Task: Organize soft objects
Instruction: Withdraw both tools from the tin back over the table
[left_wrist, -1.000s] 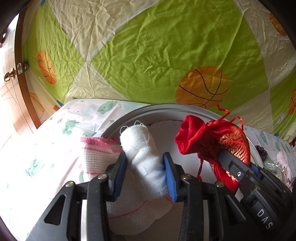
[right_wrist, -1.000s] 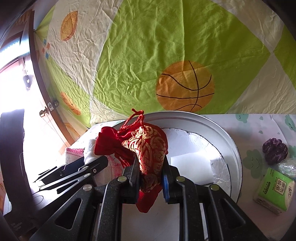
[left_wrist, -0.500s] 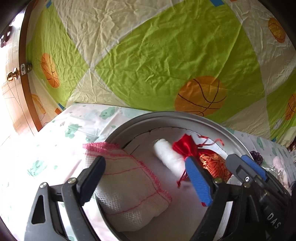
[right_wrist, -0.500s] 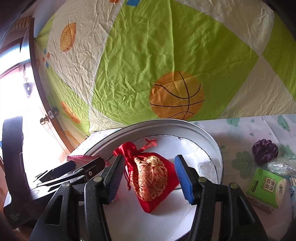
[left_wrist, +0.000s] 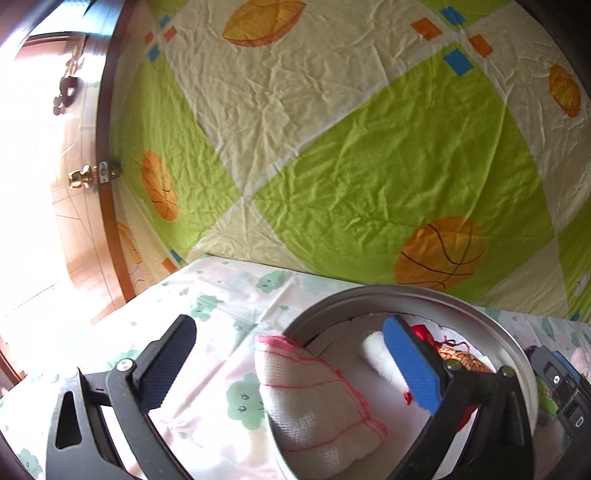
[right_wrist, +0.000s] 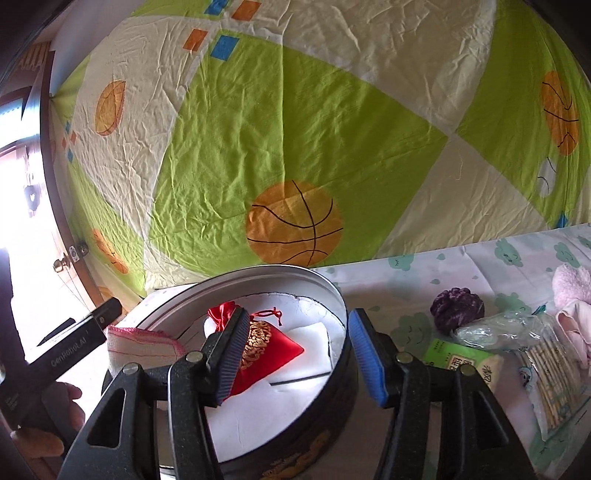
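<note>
Two soft things lie inside one round tin (right_wrist: 334, 291) ahead: one red pouch (right_wrist: 271, 349), one white cloth (left_wrist: 317, 398). Left gripper (left_wrist: 295, 365), jaws just spread, and right gripper (right_wrist: 295, 350) both released, empty.

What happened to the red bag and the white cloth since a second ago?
Both were let go. The left gripper opened wide and drew back, leaving the white cloth draped over the round tin's rim. The right gripper opened and backed off; the red pouch now lies inside the tin. The tin and the purple thing stayed put.
</note>
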